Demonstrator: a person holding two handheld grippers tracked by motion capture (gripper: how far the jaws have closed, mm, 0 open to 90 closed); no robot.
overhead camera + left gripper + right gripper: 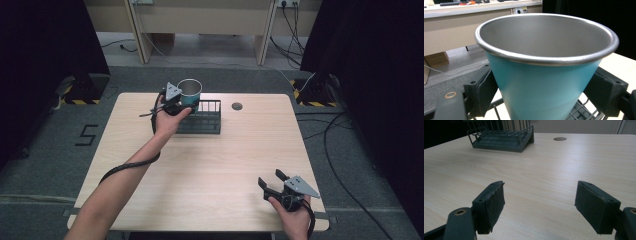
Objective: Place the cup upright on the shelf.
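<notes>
1. the step in hand looks like setting the teal metal cup [190,92] into the black wire rack [206,118] at the far side of the surface [210,165]. the left gripper [176,101] carries the cup upright above the rack's left end, its open mouth up.
2. to do it well, keep the cup level and lower it straight, so its base clears the rack's top rail and lands between the wires rather than on one. let go only once the base sits firm; the cup tapers downward, so a loose grip could let it slide.
3. left jaws: set fairly wide, one pad [484,92] pressed on each side of the cup's blue wall [541,90], below the steel rim. the rack's wires show just beneath.
4. right gripper [274,182]: it rests low at the near right of the surface, well apart from the rack. its jaws stand wide, nothing between them but bare wood, touching no object.
5. the round grommet hole [237,106] lies right of the rack, out of the way.
</notes>
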